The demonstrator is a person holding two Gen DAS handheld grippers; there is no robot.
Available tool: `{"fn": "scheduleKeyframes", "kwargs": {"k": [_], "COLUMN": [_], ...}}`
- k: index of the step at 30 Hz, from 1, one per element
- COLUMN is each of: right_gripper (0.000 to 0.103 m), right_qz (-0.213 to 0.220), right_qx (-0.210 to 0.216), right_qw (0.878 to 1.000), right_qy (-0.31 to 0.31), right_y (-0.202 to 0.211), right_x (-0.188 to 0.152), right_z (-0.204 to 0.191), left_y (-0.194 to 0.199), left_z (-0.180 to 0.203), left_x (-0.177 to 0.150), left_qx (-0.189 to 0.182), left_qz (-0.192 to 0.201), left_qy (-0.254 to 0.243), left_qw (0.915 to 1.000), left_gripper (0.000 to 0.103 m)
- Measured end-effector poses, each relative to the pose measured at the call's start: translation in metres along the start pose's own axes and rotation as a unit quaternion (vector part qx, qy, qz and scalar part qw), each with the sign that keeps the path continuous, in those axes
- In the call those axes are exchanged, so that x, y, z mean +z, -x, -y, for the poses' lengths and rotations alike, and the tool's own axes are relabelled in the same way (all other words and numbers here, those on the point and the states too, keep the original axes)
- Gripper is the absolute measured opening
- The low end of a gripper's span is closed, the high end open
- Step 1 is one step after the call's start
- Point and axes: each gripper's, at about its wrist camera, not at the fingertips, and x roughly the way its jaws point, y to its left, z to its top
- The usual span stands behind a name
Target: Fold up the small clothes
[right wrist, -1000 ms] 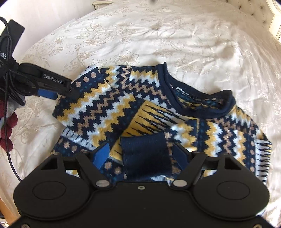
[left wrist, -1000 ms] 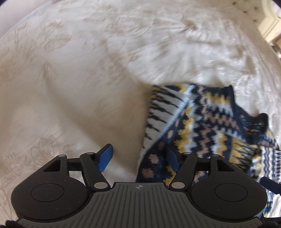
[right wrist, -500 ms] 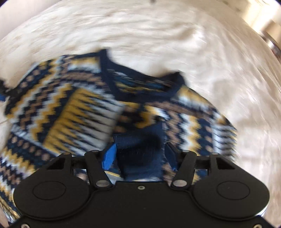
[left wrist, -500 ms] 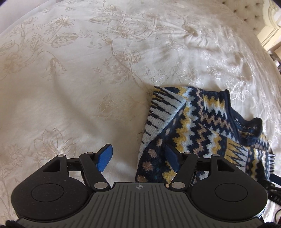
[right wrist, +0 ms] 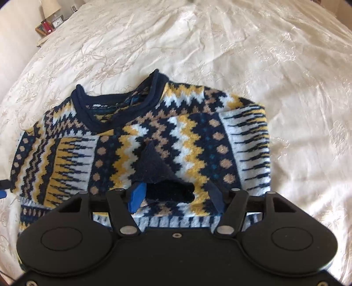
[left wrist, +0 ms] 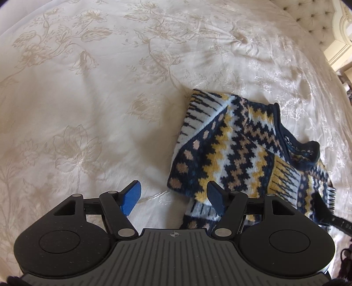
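A small knit sweater (right wrist: 176, 136) in navy, yellow, white and tan zigzags lies on the bed with both sleeves folded over its front. Its navy collar (right wrist: 114, 105) is at the upper left. A navy cuff (right wrist: 158, 169) lies on the middle of it, just ahead of my right gripper (right wrist: 176, 195), which is open with nothing between its fingers. In the left wrist view the sweater (left wrist: 237, 154) lies to the right. My left gripper (left wrist: 173, 198) is open and empty at the sweater's near left corner.
The cream floral bedspread (left wrist: 88, 99) stretches all around the sweater. A tufted headboard (left wrist: 316, 19) is at the far right in the left wrist view. A nightstand with a lamp and clock (right wrist: 51, 21) stands at the far left in the right wrist view.
My right gripper has swung round the sweater, so the collar now lies at the upper left. The cuff has shifted and now lies crumpled. My left gripper has drawn back a little from the sweater's edge.
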Motion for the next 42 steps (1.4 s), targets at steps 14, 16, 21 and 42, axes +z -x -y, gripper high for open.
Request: {"fn": "scheduleKeyframes", "kwargs": {"k": [14,16,21,42], "right_gripper": [0.072,0.072,0.072,0.014], "right_qz": [0.028,0.025,0.058,0.007], "right_qx": [0.015,0.024,-0.011,0.041], "right_qw": [0.999,0.999,0.997,0.999], "right_qy": [-0.035,-0.030,-0.058,0.006], "right_y": [0.003,0.000,0.007,-0.019], "right_x": [0.015,0.013,0.015,0.013], "right_z": [0.033,0.029,0.034,0.010], "left_y": [-0.005,-0.005,-0.005,-0.005], "left_z": [0.004,0.005,0.003,0.014], "left_x": [-0.001,-0.001,-0.001,0.002], "left_qx": [0.004,0.005,0.009,0.009], "left_qz": [-0.010,-0.010,-0.011,-0.010], "left_qy": [-0.002,-0.003,0.000,-0.024], "left_qw": [0.9999,0.9999,0.9999,0.9996], "left_gripper": [0.065,0.065,0.065,0.065]}}
